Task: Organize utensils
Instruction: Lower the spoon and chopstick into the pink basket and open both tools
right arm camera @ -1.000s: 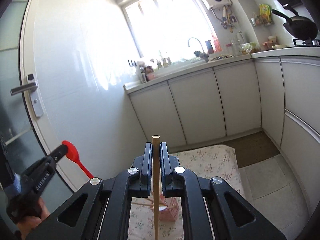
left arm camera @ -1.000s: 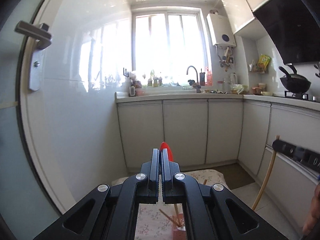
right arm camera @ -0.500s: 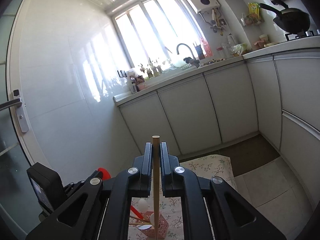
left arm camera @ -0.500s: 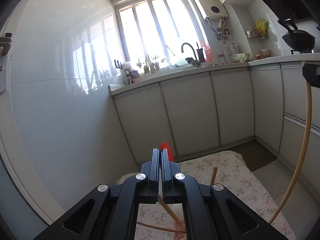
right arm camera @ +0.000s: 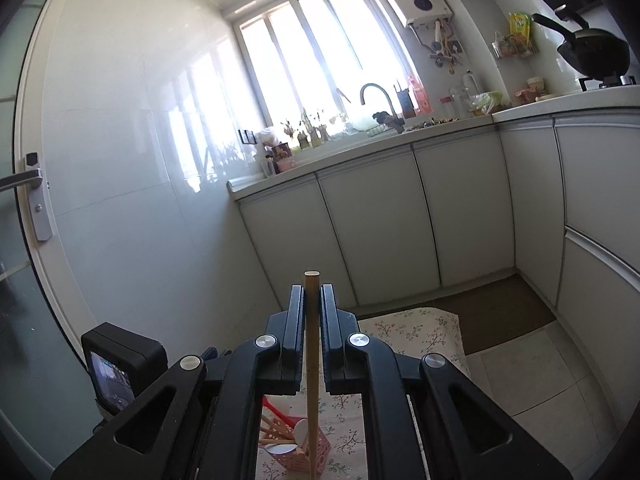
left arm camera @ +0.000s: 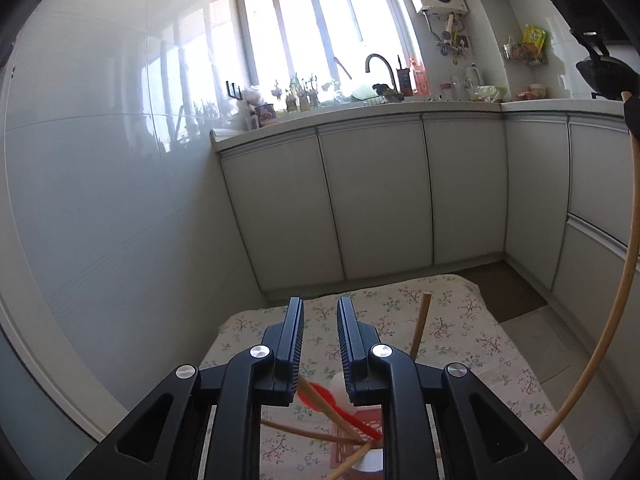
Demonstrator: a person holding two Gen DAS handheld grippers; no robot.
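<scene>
My left gripper (left arm camera: 318, 308) is open and empty above a pink utensil basket (left arm camera: 352, 446). A red spoon (left arm camera: 340, 408) lies in the basket below the jaws, with several wooden chopsticks (left arm camera: 420, 328) and a white spoon. My right gripper (right arm camera: 312, 294) is shut on a long wooden chopstick (right arm camera: 311, 360) held upright, its lower end beside the pink basket (right arm camera: 300, 452). That chopstick also shows as a curved stick in the left wrist view (left arm camera: 612, 312) at the far right.
The basket stands on a floral tablecloth (left arm camera: 460, 320). Grey kitchen cabinets (left arm camera: 372, 200) run along the back and right under a counter with a sink tap (left arm camera: 378, 64). A glossy white wall is at left. The left gripper's camera body (right arm camera: 120, 364) is at lower left.
My left gripper has opened and let go of the red spoon, which now lies in the basket. The right gripper still holds its chopstick upright over the basket.
</scene>
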